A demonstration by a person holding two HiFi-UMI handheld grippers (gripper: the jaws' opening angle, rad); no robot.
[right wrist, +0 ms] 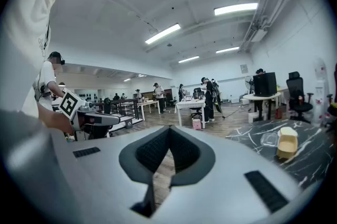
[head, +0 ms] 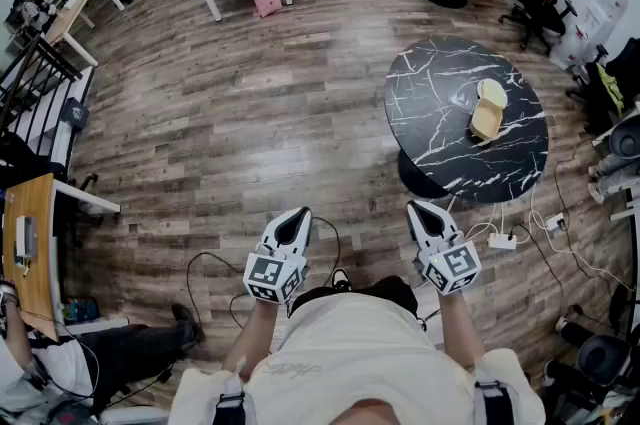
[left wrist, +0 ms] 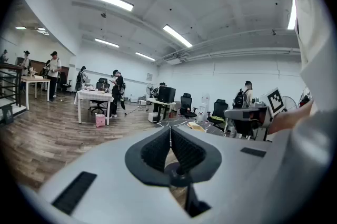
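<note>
Torso and sleeves: a pale shirt (head: pixel 345 353) fills the bottom edge of the head view, and both forearms are stretched forward over the wooden floor (head: pixel 230 113).
Left tongs (head: pixel 301 212): held out above the floor. The jaws are pressed together in the left gripper view, with nothing caught between them.
Right tongs (head: pixel 413 206): likewise closed on nothing, and carried beside the left pair without touching it.
Beige container (head: pixel 488 110): set on the round black marble desk (head: pixel 440 158). It lies ahead and to the right of both tongs and well apart from them, with the right tongs placed nearer.
Long axis: laid roughly away from the person, slightly slanted (judged from the head view).
Contents: cannot be made out. Only a paler part is seen at the far end.
Neighbour: a clear plastic piece (head: pixel 462 98) is placed just left of the container on the same desk (whether it holds anything cannot be told).
</note>
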